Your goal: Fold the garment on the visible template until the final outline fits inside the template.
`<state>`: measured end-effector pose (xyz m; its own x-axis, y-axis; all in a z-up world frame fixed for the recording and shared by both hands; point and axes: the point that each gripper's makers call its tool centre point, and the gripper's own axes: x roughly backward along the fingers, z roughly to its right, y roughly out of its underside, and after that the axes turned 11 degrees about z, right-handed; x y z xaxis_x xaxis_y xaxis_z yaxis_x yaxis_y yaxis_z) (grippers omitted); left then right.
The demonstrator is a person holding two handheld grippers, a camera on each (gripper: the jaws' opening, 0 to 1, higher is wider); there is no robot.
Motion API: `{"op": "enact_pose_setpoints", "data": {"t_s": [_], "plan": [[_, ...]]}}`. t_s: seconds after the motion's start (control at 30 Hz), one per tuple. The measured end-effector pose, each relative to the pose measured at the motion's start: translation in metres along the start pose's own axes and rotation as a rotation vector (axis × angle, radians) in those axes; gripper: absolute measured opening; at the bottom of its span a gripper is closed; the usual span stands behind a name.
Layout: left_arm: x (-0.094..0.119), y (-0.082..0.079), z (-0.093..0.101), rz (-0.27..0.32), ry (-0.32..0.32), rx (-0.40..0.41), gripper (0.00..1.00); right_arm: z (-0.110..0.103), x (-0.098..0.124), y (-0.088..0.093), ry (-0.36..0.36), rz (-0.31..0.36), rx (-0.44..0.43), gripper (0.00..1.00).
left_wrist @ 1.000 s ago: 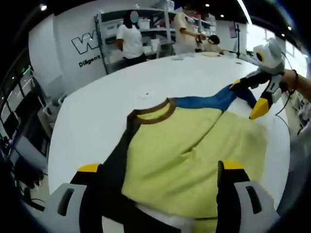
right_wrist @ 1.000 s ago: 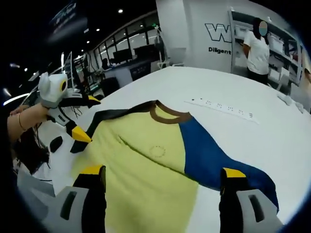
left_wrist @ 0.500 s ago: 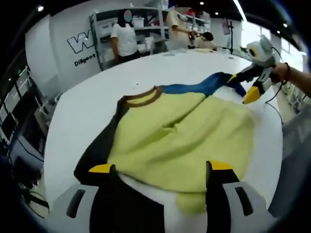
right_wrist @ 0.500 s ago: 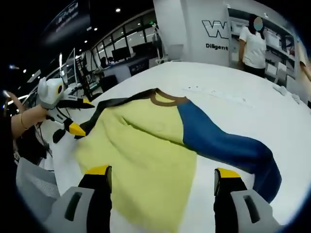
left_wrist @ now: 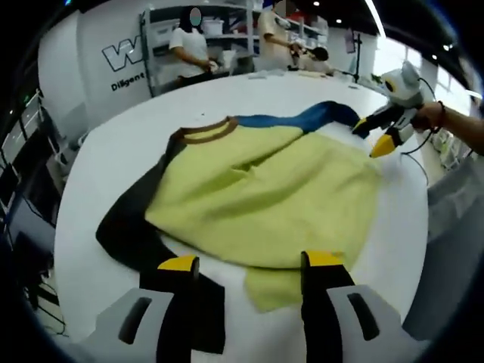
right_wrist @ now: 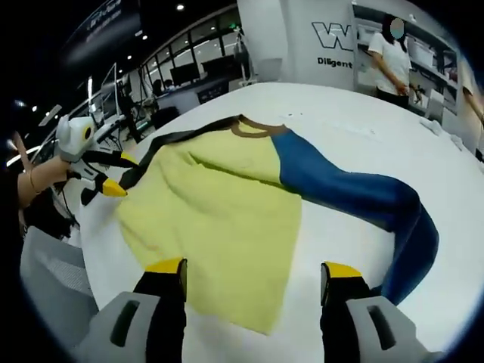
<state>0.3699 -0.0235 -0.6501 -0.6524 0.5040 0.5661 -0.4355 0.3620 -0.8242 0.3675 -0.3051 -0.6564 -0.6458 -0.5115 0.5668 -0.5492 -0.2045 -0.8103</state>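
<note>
Both tools have pulled back toward the person over the last second; in the left gripper view the yellow-green, black and blue colour-block shirt with the brown collar (left_wrist: 265, 189) has slid further out from between the jaws, and in the right gripper view more of its hem edge shows than a second ago; the cameras moved too, so some of that shift is just the hands.

Where it could go sideways: no template outline is visible on the round white bench (left_wrist: 113, 151) in either view, so fitting the final shape inside it is guesswork from here; the long blue sleeve (right_wrist: 363, 200) trails off toward the bench edge and curls back, and a fold started without tucking it in would probably leave it sticking out; there's also a crease across the yellow front panel, plus a flap of yellow doubled near the hem, and folding over those would likely set a lumpy, crooked outline.

Layout now: the shirt lies mostly flat on the bench, collar pointing away from the person; the left tool (left_wrist: 242, 263) sits spread and gripping nothing, its yellow tips just at the near hem, one over the black sleeve (left_wrist: 128, 227) and one beside the yellow flap; the right tool (right_wrist: 253, 268) is also spread and bare, hovering at the yellow hem with the blue sleeve off to its side; in the left gripper view the right tool's yellow tips hang just beside the blue sleeve end.
</note>
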Motion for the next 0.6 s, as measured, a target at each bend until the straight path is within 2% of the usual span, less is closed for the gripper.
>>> {"op": "enact_pose_setpoints", "data": {"t_s": [0.13,0.27,0.37,0.5,0.6], "plan": [[0.003,0.011,0.009,-0.032,0.016,0.046,0.48,0.000,0.003,0.008,0.004,-0.013,-0.002,0.63],[0.004,0.023,0.008,-0.073,0.000,0.070,0.44,0.000,0.005,0.014,0.011,-0.023,0.006,0.57],[0.006,0.025,0.009,-0.079,-0.008,0.121,0.41,-0.001,0.007,0.019,0.012,-0.037,0.014,0.52],[0.005,0.025,0.010,-0.084,-0.012,0.113,0.36,0.000,0.008,0.023,0.018,-0.048,0.024,0.46],[0.003,0.025,0.011,-0.086,-0.008,0.120,0.32,0.003,0.010,0.027,0.036,-0.064,0.023,0.37]]}}
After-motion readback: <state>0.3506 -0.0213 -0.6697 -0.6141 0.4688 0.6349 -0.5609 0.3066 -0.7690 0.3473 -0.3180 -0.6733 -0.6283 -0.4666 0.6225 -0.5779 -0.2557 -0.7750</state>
